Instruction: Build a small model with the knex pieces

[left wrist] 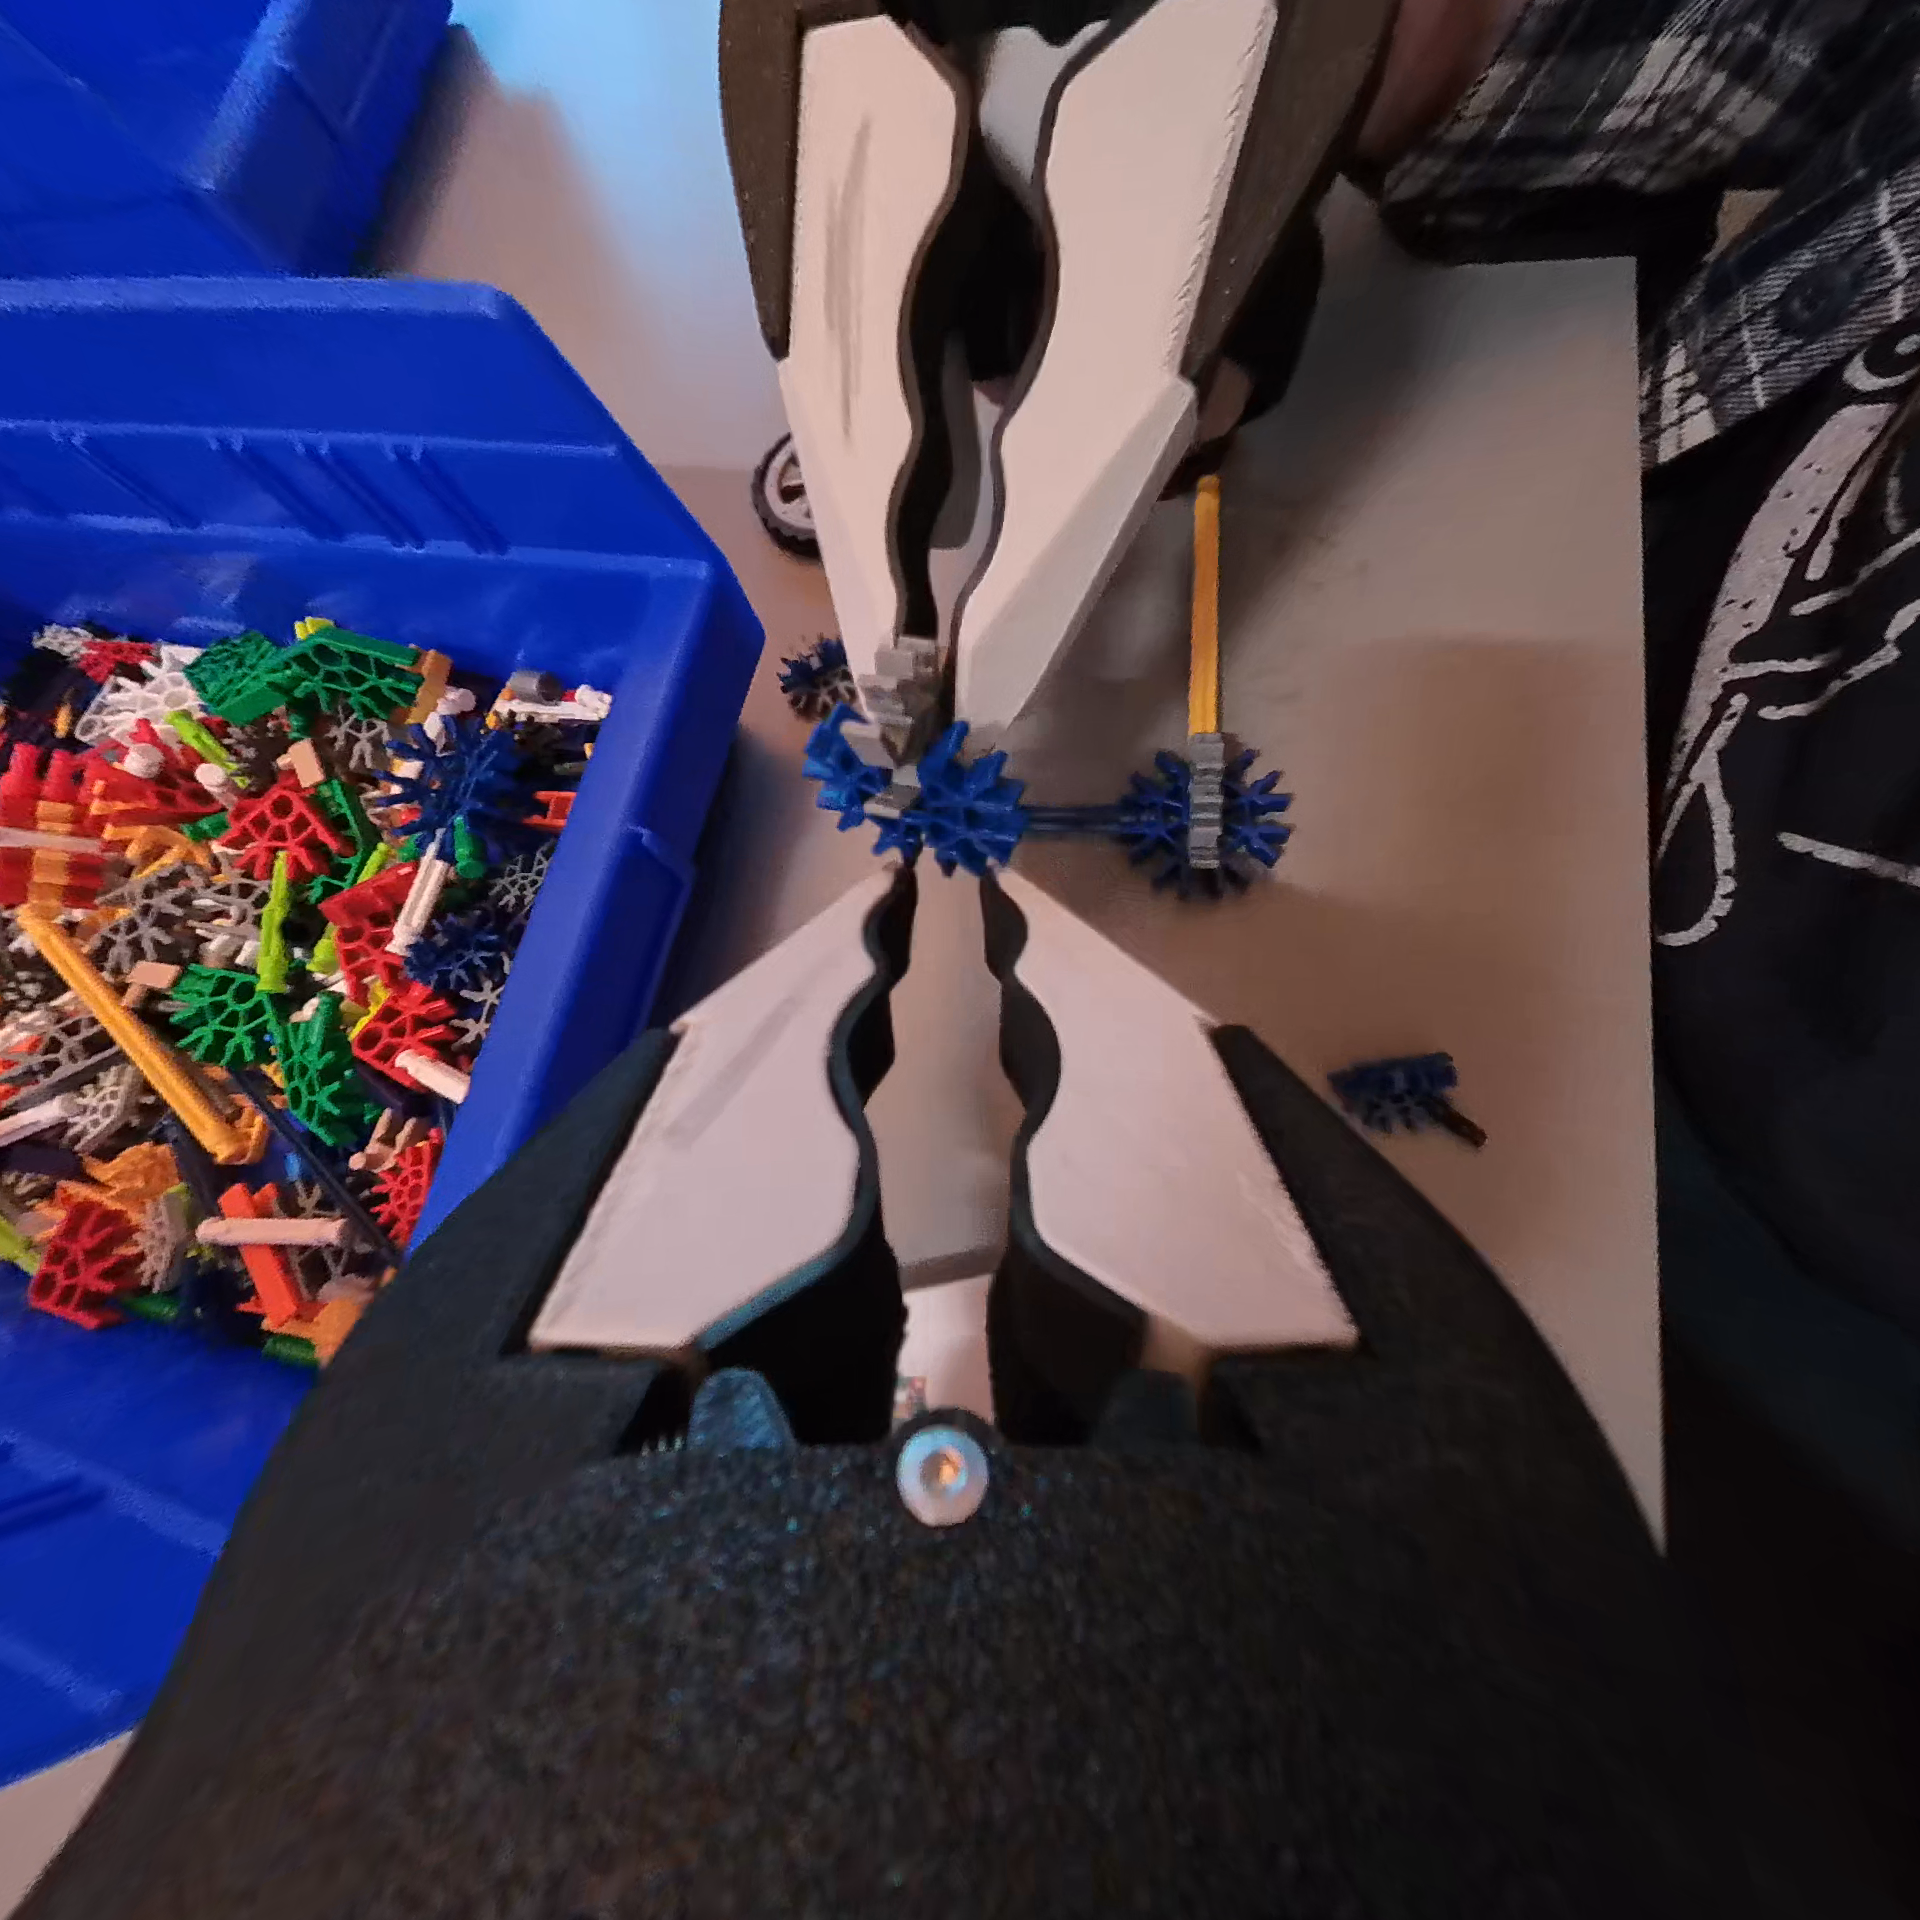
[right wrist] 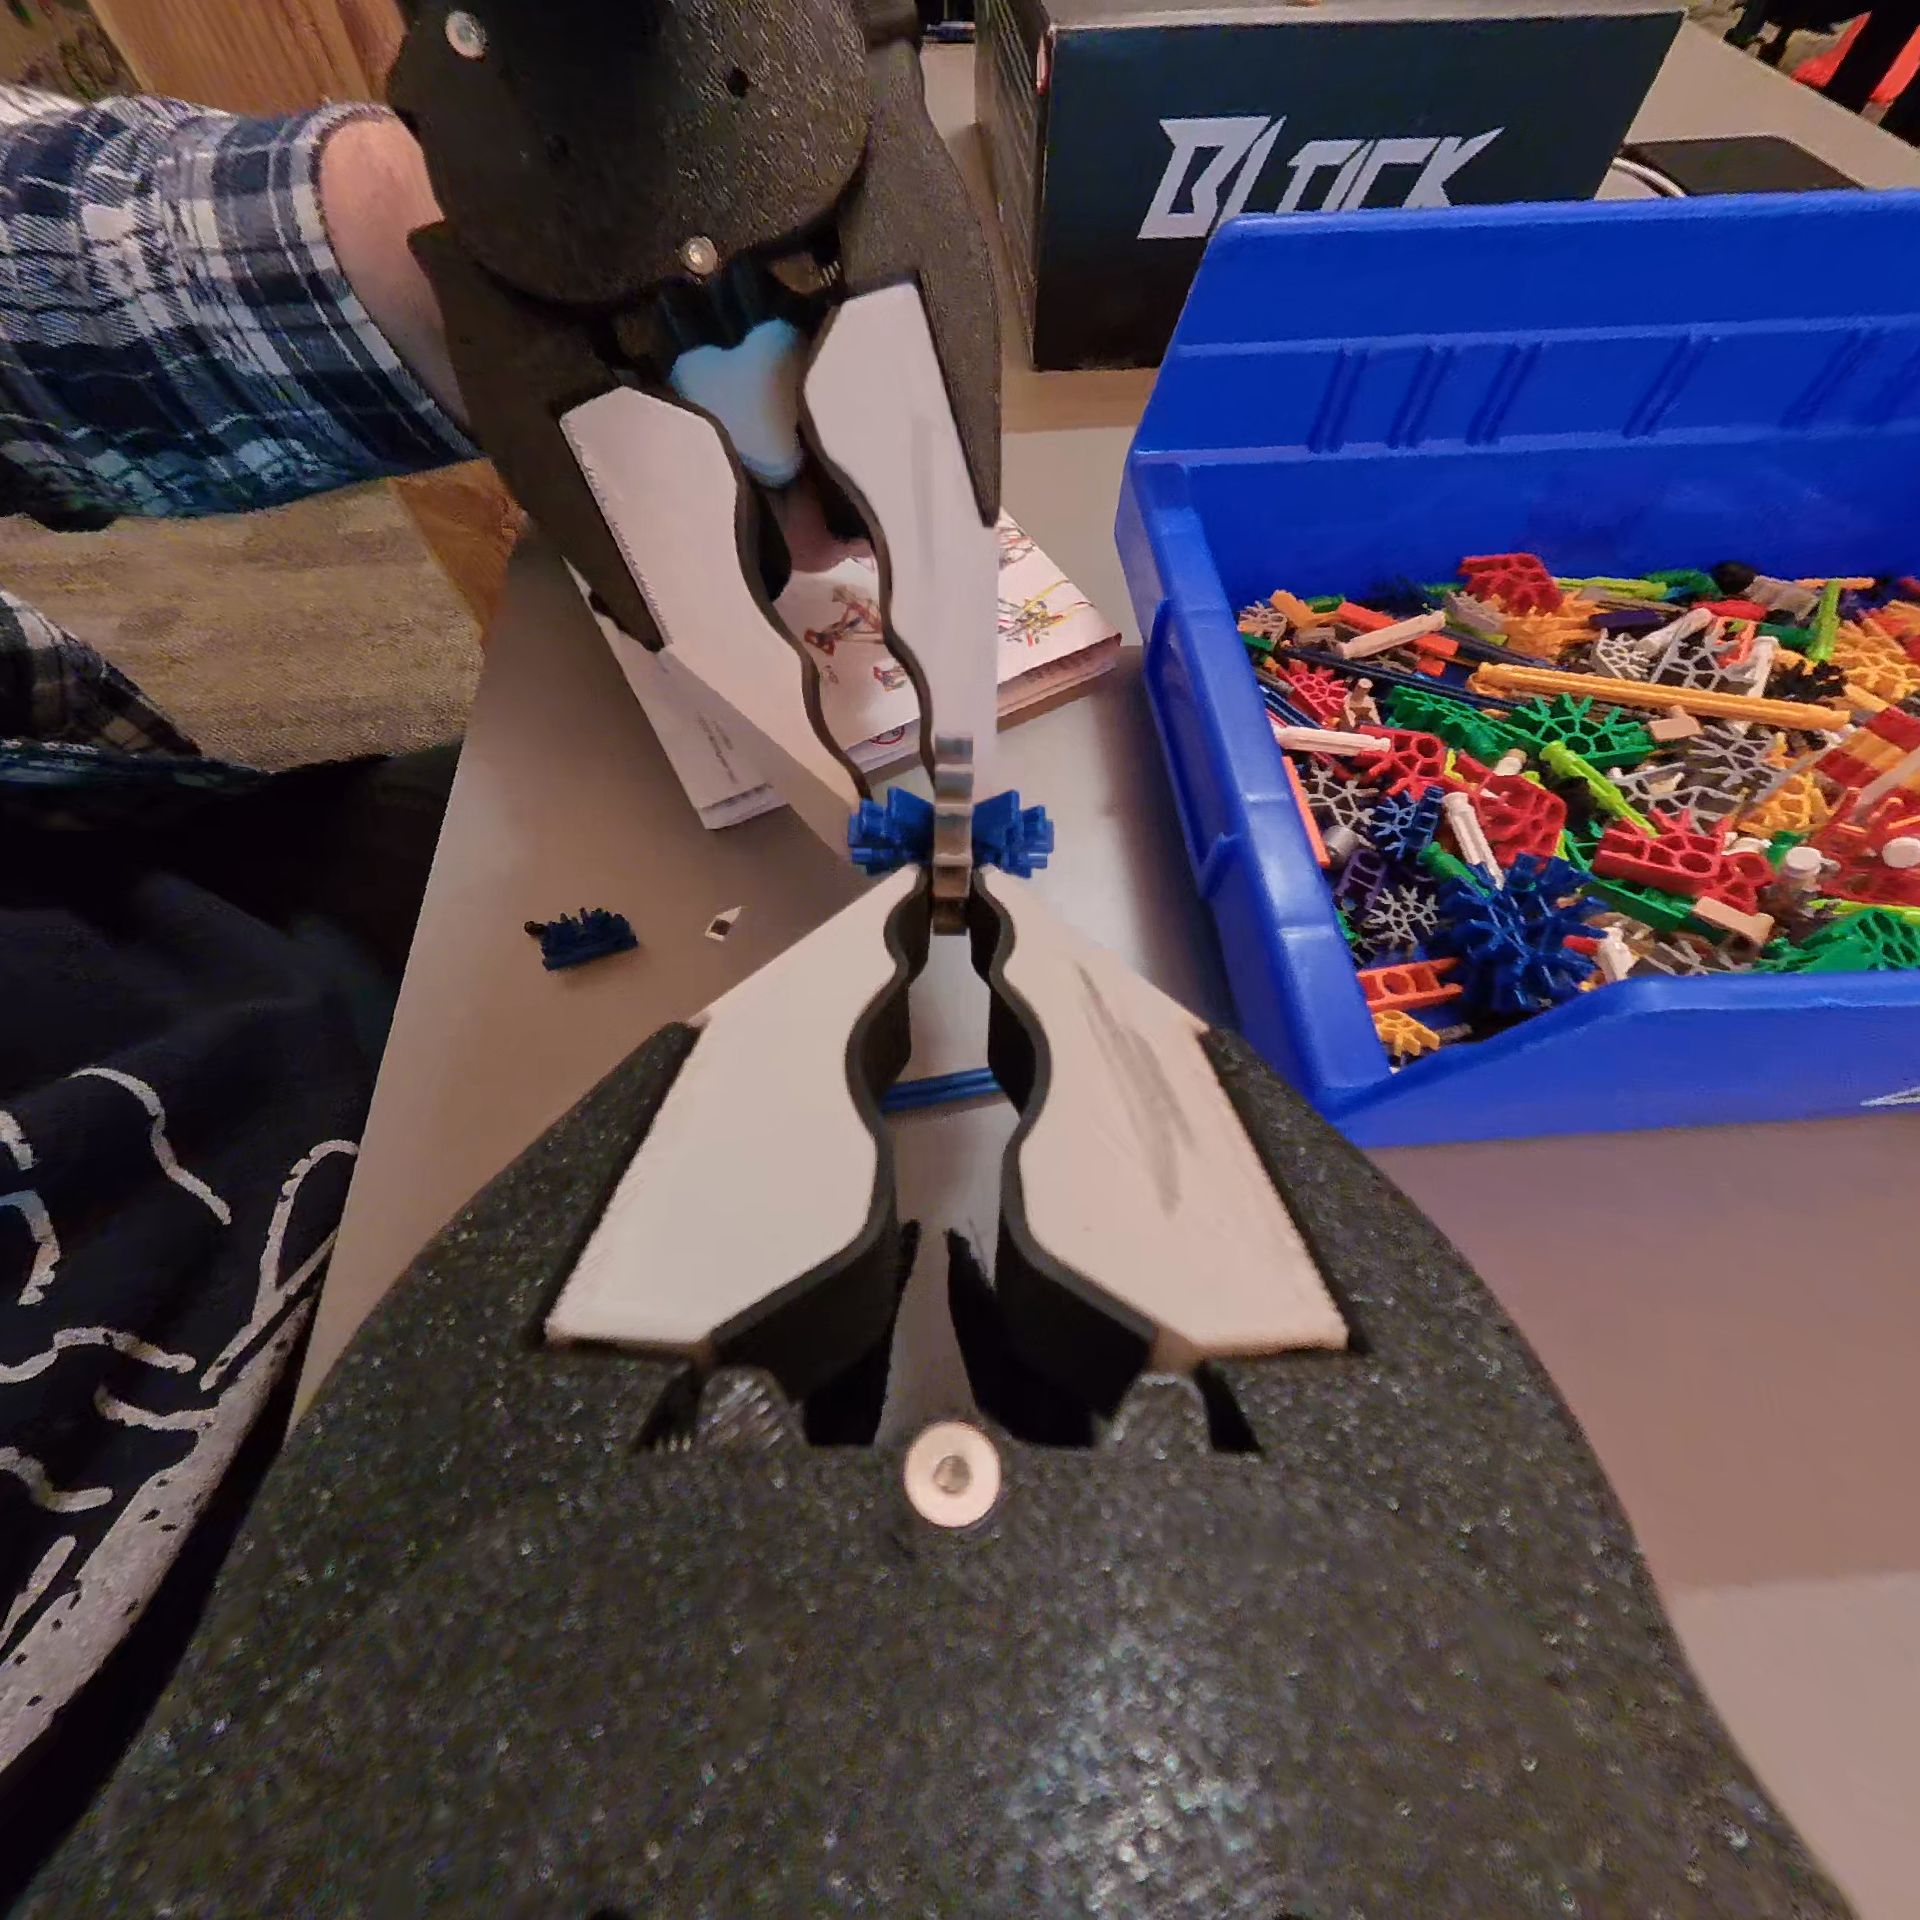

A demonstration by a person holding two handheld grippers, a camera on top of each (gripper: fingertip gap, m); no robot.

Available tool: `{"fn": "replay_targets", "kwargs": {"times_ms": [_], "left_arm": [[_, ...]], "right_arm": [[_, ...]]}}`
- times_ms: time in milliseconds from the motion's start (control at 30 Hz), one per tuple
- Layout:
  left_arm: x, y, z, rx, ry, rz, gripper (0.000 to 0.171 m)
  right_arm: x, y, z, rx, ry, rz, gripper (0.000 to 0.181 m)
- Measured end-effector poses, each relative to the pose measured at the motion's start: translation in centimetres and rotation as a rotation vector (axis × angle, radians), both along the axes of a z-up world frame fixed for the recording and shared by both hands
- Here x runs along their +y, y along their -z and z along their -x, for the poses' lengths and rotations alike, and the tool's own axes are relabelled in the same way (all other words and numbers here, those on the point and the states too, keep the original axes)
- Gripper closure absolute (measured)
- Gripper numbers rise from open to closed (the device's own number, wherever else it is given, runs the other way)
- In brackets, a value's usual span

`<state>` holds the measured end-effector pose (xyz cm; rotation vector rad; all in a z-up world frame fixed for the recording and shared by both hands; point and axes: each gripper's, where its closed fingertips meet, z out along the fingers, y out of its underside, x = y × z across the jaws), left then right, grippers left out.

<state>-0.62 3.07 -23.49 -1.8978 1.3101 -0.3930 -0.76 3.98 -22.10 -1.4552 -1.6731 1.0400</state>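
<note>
Right wrist view: dark blue box (right wrist: 1351, 187) standing behind the blue bin (right wrist: 1558, 312) is showing large white block lettering on its front face. Booklet (right wrist: 1039, 634) is lying on the table, showing coloured diagrams and small print, too small to read. Left wrist view: no writing showing.

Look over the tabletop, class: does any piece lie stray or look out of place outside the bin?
Yes. A small blue connector piece lies alone near the table edge, apart from the blue bin and the assembly. A wheel sits loose behind the right gripper. A tiny white scrap lies nearby.
</note>
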Motion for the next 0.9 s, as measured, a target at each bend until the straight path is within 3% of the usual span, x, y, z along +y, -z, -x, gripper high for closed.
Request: {"fn": "replay_targets", "kwargs": {"times_ms": [200,400,633,900], "left_arm": [[0.1,-0.3,0.4,0.061,-0.012,-0.028,0.161],[0.1,-1.0,-1.1,-0.104,-0.02,0.053,0.133],[0.4,-1.6,-1.2,-0.148,-0.022,0.042,0.145],[1.3,-2.3,0.2,-0.011,-0.079,-0.098,0.146]], "right_arm": [[0.2,0.0,0.0,0.001,0.008,-0.012,0.176],[-0.2,-1.1,0.1,0.052,-0.005,0.026,0.176],[0.0,-1.7,0.0,0.08,0.003,0.053,0.176],[0.6,-1.4,-0.1,0.065,0.031,0.053,0.176]]}}
